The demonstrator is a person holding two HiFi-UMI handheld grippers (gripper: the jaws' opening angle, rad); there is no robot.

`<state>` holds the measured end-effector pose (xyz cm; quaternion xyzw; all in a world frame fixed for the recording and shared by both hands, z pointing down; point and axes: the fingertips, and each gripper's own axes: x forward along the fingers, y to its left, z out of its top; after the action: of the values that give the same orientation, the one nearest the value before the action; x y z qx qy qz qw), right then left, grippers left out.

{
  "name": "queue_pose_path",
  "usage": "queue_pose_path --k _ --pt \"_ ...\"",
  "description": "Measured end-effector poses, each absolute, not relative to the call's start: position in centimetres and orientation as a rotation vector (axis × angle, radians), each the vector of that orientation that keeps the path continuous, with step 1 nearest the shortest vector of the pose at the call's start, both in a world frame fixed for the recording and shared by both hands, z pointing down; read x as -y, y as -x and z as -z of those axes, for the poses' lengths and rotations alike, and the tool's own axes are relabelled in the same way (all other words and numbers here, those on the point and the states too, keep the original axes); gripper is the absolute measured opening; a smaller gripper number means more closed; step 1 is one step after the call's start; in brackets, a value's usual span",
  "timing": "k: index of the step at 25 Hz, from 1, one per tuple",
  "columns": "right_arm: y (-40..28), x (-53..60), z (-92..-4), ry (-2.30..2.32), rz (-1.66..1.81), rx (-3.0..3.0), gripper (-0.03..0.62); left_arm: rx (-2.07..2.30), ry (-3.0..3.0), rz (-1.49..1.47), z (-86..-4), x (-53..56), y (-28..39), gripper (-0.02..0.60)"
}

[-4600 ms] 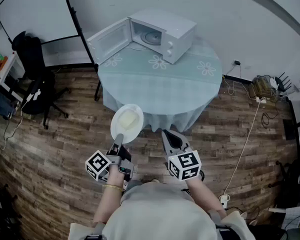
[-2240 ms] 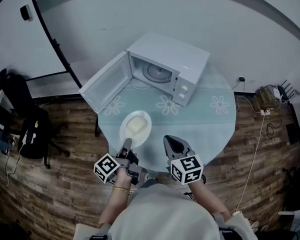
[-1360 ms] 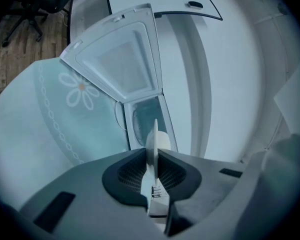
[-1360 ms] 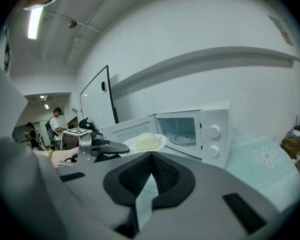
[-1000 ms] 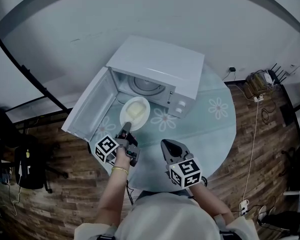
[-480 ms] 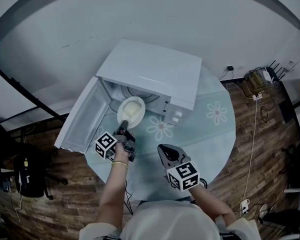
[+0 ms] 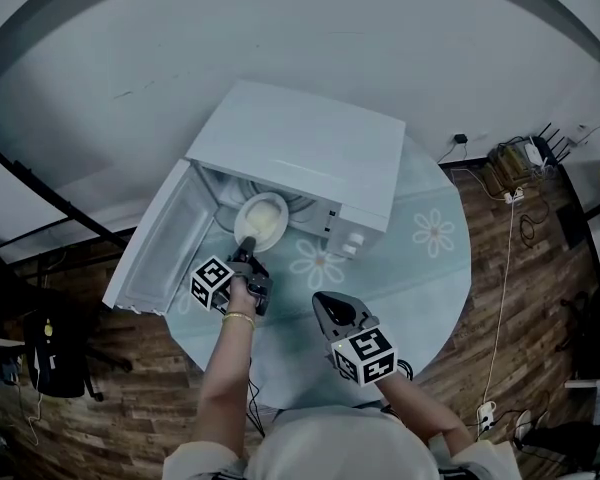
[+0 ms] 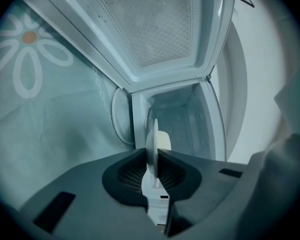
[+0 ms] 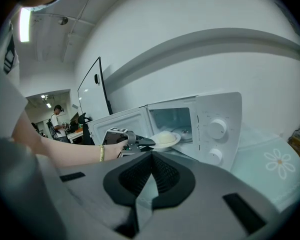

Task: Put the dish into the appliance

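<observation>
Round table (image 7: pixel 420 268), pale cloth with flower print, carries microwave (image 7: pixel 300 148): white boxy shell. Door (image 7: pixel 160 248) swung wide, so cavity is free. Dish (image 7: pixel 262 218): thin round white plate with pale soft lump, held level at cavity mouth, probably against sliding. Left gripper (image 7: pixel 246 253) pinches its rim, jaws narrow. Right gripper (image 7: pixel 320 298) closed, empty, hangs aside over table.
</observation>
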<state>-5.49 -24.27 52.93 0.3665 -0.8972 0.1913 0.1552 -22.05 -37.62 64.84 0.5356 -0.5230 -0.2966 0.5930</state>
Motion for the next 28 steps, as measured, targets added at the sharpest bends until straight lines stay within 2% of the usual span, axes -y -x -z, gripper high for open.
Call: queue_pose_path --k 28 --pt "4.4 26.2 -54.1 -1.074 -0.587 2.541 0.005 1.222 -1.215 0.596 -66.4 45.5 20.4 0.046"
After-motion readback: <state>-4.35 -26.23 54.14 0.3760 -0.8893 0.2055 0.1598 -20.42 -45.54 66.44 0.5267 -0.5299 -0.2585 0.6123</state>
